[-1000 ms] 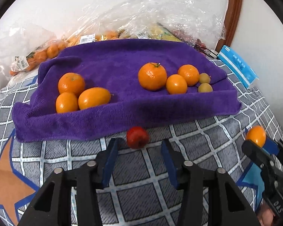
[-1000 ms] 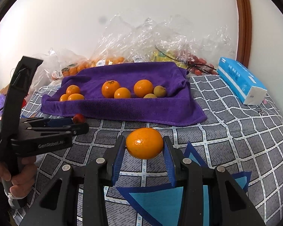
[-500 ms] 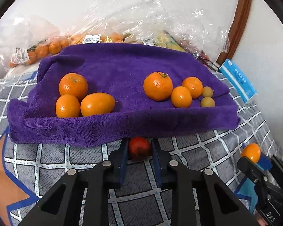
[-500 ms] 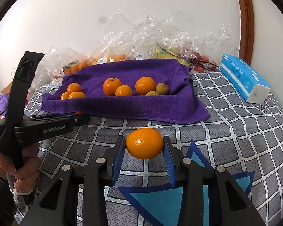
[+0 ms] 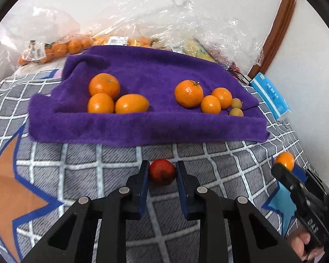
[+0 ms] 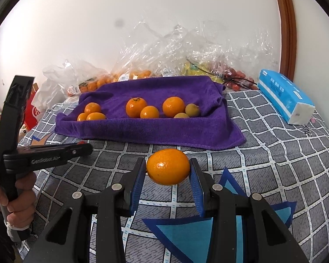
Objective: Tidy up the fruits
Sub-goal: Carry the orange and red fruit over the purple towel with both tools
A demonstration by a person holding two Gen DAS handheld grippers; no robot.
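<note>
- Left gripper [image 5: 162, 173]: jaws clamped on a small red fruit [image 5: 162, 172], held low over the checked bed cover [image 5: 98, 164] just in front of the purple towel [image 5: 142, 127]. The fruit is small and round and the pads meet it only at its sides; a sudden tilt may let it slip out and roll across the bed.
- Right gripper [image 6: 167, 168]: jaws clamped on an oval orange fruit [image 6: 167, 167], held above the bed cover, well short of the towel. The grip sits across the long axis, so the smooth skin may pivot between the pads if the wrist swings fast.
- Towel contents: three orange fruits [image 5: 114, 98] lie touching at the left; three more [image 5: 204, 96] and two small yellow-green fruits [image 5: 236, 107] cluster at the right. A fruit dropped onto either cluster may knock the neighbours apart and undo the sorting.
- The raised, soft front fold of the towel may catch a low-carried fruit and drag the cloth.
- Both grippers face the same towel; simultaneous approaches risk a collision.
- Squeezing harder may bruise the red fruit.
</note>
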